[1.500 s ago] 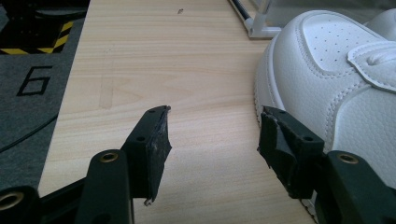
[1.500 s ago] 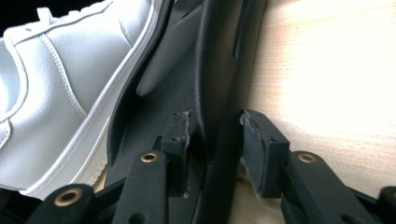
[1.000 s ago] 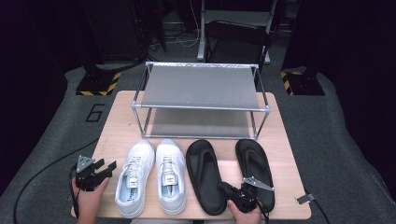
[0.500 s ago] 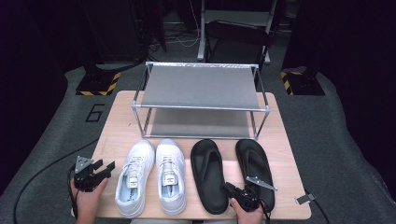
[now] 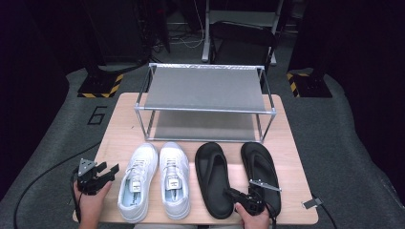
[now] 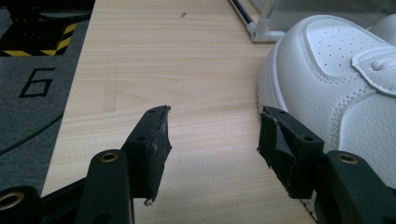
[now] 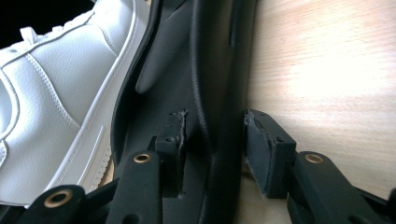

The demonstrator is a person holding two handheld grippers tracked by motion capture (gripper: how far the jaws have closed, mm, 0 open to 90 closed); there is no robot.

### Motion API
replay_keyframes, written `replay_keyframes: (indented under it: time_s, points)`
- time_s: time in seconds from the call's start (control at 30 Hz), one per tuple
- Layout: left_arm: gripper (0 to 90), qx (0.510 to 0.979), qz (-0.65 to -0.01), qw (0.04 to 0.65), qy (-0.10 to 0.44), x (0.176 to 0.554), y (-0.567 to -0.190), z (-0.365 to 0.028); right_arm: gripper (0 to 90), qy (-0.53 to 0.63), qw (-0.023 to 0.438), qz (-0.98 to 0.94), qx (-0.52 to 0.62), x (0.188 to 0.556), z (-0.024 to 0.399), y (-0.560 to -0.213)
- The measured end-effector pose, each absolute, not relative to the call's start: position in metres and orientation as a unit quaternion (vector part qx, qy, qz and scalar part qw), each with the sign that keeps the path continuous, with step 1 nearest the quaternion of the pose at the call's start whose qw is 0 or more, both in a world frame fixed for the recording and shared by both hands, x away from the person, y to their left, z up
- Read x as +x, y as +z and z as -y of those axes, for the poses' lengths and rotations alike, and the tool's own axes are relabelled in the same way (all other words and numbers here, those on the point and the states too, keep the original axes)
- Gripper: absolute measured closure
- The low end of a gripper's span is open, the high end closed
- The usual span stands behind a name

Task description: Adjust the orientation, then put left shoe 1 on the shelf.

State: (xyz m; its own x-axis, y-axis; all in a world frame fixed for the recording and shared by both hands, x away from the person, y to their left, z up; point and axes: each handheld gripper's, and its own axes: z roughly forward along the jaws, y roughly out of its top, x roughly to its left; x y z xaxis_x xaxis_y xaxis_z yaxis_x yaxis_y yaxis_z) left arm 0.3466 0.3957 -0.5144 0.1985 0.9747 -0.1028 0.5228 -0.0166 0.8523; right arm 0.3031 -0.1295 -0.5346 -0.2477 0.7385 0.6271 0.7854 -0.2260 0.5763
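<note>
Wooden table point(image 5: 119, 129), black sandal point(image 7: 205, 93) cropped, toe hidden

The high view looks forward and down over the whole table point(image 5: 291, 157). The left gripper view sits close above the tabletop, a white sneaker point(image 6: 336, 84) at frame right. The right gripper view hugs a black sandal point(image 7: 205, 70); both shoes appear in the high view's lower half.
</note>
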Motion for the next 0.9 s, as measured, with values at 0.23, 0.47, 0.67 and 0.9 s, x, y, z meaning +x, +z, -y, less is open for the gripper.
replay_keyframes:
  time_s: [0.23, 0.47, 0.67, 0.9]
  points:
    - [42.6, 0.659, -0.569, 0.409, 0.275, 0.346, -0.514, -0.395, 66.3, -0.499, 0.054, 0.602, -0.621, 0.307, 0.136, -0.539]
    - [42.6, 0.657, -0.571, 0.409, 0.273, 0.346, -0.514, -0.396, 67.3, -0.513, 0.040, 0.591, -0.621, 0.301, 0.133, -0.536]
    - [42.6, 0.657, -0.569, 0.410, 0.276, 0.347, -0.514, -0.396, 67.5, -0.517, 0.049, 0.577, -0.630, 0.299, 0.136, -0.537]
    - [42.6, 0.658, -0.568, 0.410, 0.275, 0.346, -0.514, -0.395, 67.6, -0.529, 0.046, 0.568, -0.628, 0.297, 0.138, -0.533]
